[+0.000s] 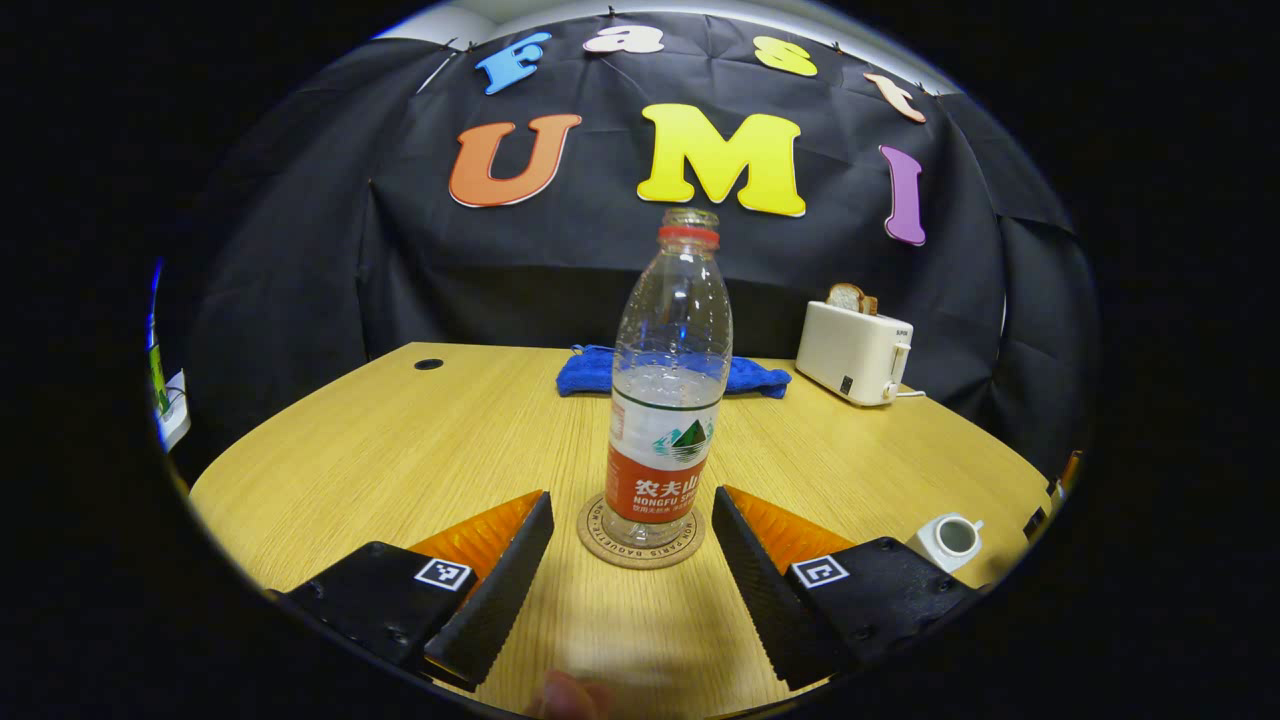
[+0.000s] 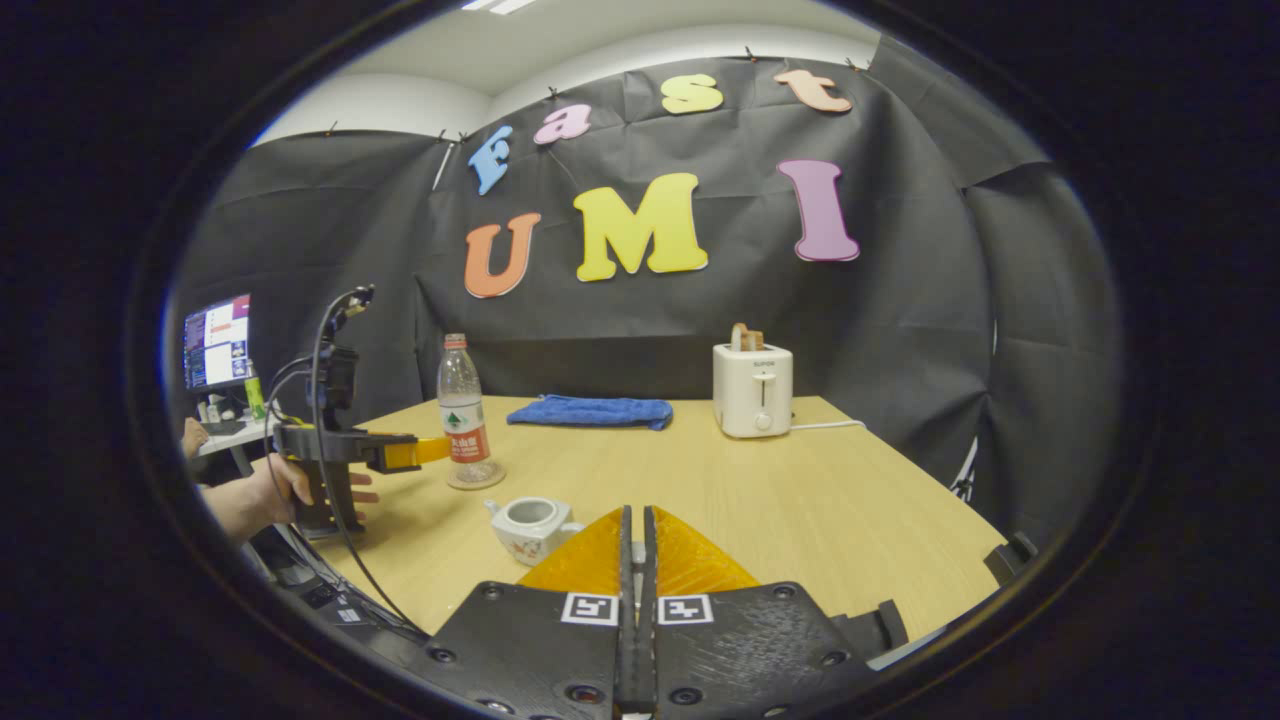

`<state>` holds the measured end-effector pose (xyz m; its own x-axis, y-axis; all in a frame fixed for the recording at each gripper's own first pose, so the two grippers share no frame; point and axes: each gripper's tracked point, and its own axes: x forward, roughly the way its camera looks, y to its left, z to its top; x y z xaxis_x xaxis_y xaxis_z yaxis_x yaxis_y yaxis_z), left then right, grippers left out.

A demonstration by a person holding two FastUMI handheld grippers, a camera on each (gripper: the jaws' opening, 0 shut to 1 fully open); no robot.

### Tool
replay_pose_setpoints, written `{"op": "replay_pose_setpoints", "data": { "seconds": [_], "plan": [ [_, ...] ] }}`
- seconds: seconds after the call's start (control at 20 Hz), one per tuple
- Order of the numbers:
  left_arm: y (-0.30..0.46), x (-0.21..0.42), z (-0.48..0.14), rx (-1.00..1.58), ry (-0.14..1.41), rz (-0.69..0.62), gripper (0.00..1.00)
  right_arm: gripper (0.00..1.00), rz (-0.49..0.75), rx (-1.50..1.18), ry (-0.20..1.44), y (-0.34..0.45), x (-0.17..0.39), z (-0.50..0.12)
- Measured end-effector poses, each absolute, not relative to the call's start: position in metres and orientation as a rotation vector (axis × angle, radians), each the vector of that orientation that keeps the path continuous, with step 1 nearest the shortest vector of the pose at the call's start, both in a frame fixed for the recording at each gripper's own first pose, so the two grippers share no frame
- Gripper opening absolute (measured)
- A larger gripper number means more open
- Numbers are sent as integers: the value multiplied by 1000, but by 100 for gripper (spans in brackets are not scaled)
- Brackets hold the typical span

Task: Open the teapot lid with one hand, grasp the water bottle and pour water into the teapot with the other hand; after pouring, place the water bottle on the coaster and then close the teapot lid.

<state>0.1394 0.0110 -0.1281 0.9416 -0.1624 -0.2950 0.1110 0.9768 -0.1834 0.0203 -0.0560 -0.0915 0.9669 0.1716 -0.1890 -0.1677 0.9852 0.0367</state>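
Observation:
A clear water bottle (image 1: 668, 400) with a red label, about half full and uncapped, stands upright on a round cork coaster (image 1: 640, 548). My left gripper (image 1: 632, 500) is open, one finger on each side of the bottle's base, both apart from it. In the right gripper view a hand holds that left gripper (image 2: 430, 452) beside the bottle (image 2: 463, 410). The small white teapot (image 2: 530, 525) sits lidless, its top open, just ahead-left of my right gripper (image 2: 637, 515). That gripper is shut, with a pale sliver of the lid between its fingers. The teapot (image 1: 945, 540) lies right of my left gripper.
A white toaster (image 2: 752, 390) with bread in it stands at the back right of the wooden table (image 2: 800, 500). A folded blue cloth (image 2: 590, 411) lies at the back centre. A monitor (image 2: 216, 340) and a person's forearm are off the table's left edge.

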Motion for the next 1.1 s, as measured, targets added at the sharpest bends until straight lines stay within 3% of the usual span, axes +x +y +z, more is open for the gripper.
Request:
{"op": "replay_pose_setpoints", "data": {
  "seconds": [0.3, 0.6, 1.1],
  "plan": [
    [61, 80, -96, -176, 235, -42, 99, 0, 256, -6, 142, -13, 48, -65],
    [115, 28, -85, -89, 165, 121, 100, 0, 334, -30, 159, 30, 89, -78],
    [137, -10, -78, -91, 135, 172, 99, 0, 363, -30, 222, 53, 114, -121]
  ]
}}
